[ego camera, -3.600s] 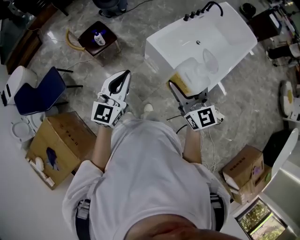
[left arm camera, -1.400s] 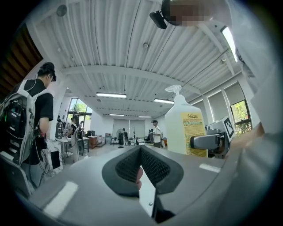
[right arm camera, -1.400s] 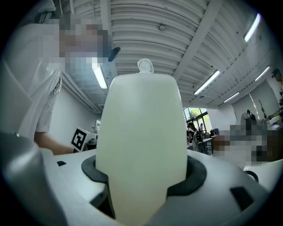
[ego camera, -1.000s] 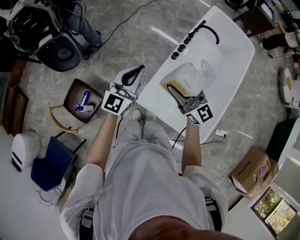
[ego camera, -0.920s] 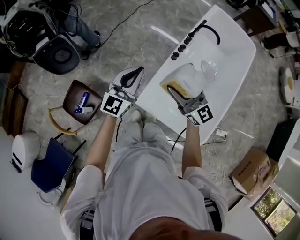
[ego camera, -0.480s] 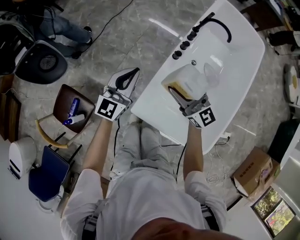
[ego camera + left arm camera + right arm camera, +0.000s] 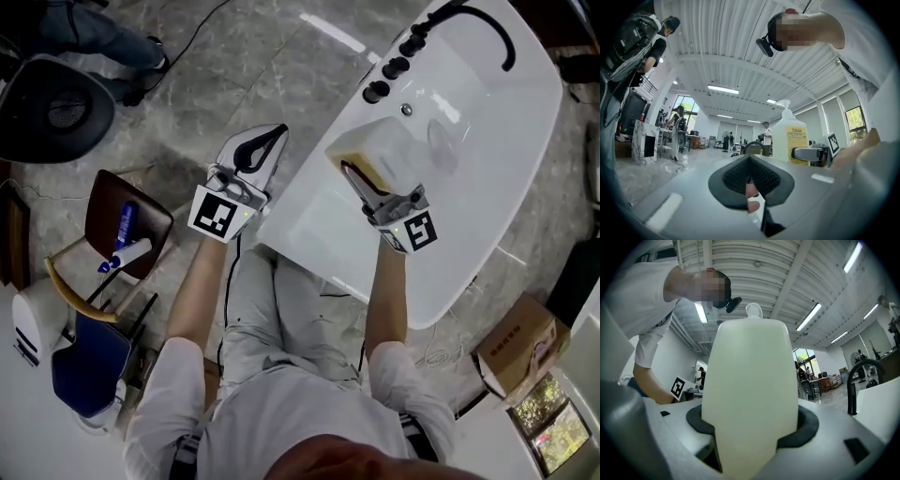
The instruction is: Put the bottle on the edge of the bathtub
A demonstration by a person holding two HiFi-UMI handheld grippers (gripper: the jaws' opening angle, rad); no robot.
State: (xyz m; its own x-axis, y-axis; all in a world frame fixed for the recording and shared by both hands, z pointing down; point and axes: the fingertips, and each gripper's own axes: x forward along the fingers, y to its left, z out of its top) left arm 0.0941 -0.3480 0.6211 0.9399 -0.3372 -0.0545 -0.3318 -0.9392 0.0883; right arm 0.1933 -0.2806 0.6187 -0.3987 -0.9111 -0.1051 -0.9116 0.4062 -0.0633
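Carried forward to above the left rim of the bathtub, the bottle sat clamped in the right gripper, left gripper closed and empty; released off-centre on that glossy rim, it might topple in.

One bathtub, one pump bottle and one black faucet; two grippers, the left gripper and the right gripper; one brown chair bearing two small containers; one cardboard box.

top: white short-sleeved shirt | legs: light grey trousers | left tool, right tool: white shells, black-and-white marker cubes
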